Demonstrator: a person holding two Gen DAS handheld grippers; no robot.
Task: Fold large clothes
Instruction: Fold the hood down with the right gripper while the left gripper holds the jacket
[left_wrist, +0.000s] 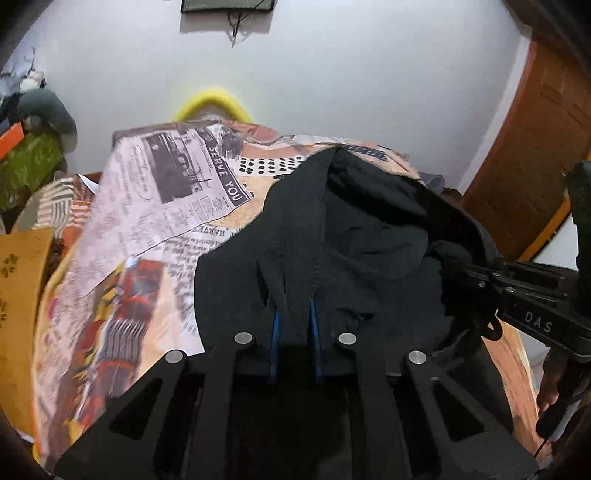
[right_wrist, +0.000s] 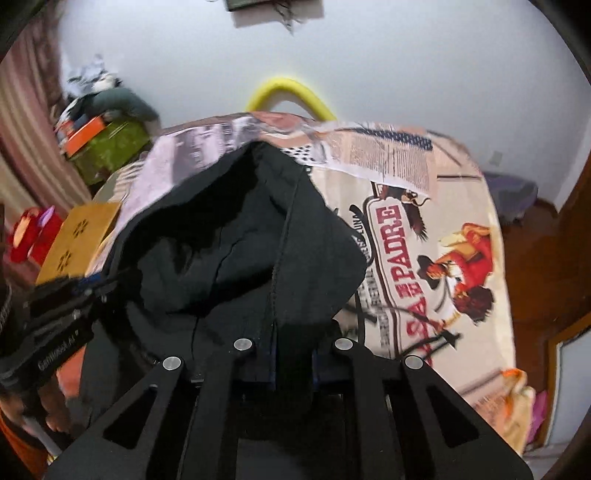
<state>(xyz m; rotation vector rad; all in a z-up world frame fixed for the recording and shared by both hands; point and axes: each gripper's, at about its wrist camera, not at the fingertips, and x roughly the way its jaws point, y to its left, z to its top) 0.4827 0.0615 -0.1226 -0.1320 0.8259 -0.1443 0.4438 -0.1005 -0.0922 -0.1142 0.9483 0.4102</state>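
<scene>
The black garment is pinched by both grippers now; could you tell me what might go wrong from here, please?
1. The left gripper and right gripper each hold only a narrow bunch of the black garment, so an edge could slip out under a pull.
2. The cloth between them hangs crumpled, so a fold may set in creases.
3. The printed bedsheet lies right underneath; a drag could rumple it.

Printed bedsheet (right_wrist: 424, 229), yellow tube (right_wrist: 291, 92), green box (right_wrist: 110, 147).
</scene>
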